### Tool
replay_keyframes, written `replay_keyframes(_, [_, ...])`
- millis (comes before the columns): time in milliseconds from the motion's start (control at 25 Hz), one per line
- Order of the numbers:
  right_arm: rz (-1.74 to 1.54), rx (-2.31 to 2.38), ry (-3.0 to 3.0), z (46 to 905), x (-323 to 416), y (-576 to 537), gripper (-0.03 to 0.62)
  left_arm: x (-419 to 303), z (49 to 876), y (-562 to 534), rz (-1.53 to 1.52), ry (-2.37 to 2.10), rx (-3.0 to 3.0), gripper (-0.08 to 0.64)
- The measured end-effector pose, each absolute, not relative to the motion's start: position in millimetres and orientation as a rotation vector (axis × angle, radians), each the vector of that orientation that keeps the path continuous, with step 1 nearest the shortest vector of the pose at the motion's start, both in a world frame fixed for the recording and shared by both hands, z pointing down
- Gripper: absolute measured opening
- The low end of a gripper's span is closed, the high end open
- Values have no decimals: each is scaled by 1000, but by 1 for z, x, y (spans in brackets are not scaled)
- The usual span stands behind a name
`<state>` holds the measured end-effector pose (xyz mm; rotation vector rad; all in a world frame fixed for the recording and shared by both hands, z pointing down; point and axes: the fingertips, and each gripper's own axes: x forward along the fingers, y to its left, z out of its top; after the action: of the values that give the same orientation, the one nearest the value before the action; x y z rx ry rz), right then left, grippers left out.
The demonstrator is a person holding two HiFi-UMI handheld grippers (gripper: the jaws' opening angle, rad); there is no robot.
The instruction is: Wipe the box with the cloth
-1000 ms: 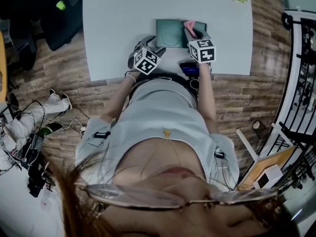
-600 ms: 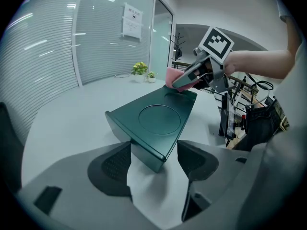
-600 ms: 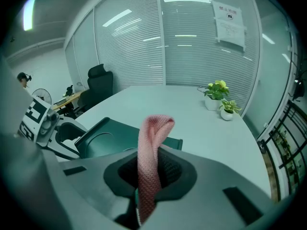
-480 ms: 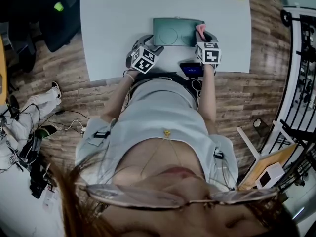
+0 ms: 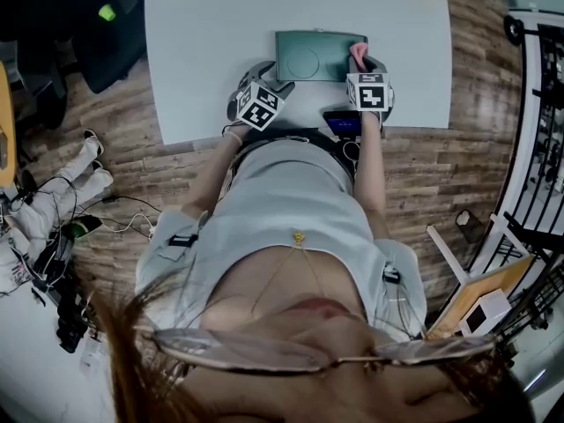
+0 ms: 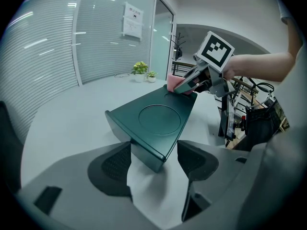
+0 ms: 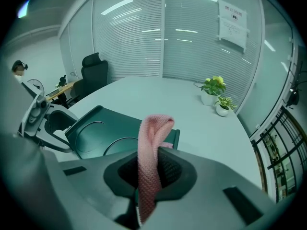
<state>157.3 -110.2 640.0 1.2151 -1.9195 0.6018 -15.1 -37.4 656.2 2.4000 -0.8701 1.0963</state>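
Toward the near edge of the worktop [image 5: 211, 25], on the left: left gripper [image 6: 153, 169], jaws apart, astride the near left corner of the dark green box [image 5: 317, 56]. Shifted rightward since a second ago, barely since half a second ago: pink cloth [image 5: 357, 53], now at the box's right end, pinched in the closed right gripper [image 7: 151, 172]. Only in the left gripper view: cloth against the lid's corner. Only in the right gripper view: cloth looped upward out of the jaws, potted plants [image 7: 213, 87] near the far right corner.
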Motion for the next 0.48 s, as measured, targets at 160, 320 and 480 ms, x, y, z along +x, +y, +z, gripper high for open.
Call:
replay_keyframes(160, [638, 1183, -1925, 640, 153, -110, 41, -16, 656, -39, 1099, -865, 2399, 307])
replay_keyframes(320, [635, 1136, -1919, 642, 147, -107, 41, -15, 656, -39, 1101, -862, 2398, 307])
replay_keyframes(480, [594, 1108, -1890, 644, 140, -105, 41, -16, 656, -39, 1098, -858, 2398, 307])
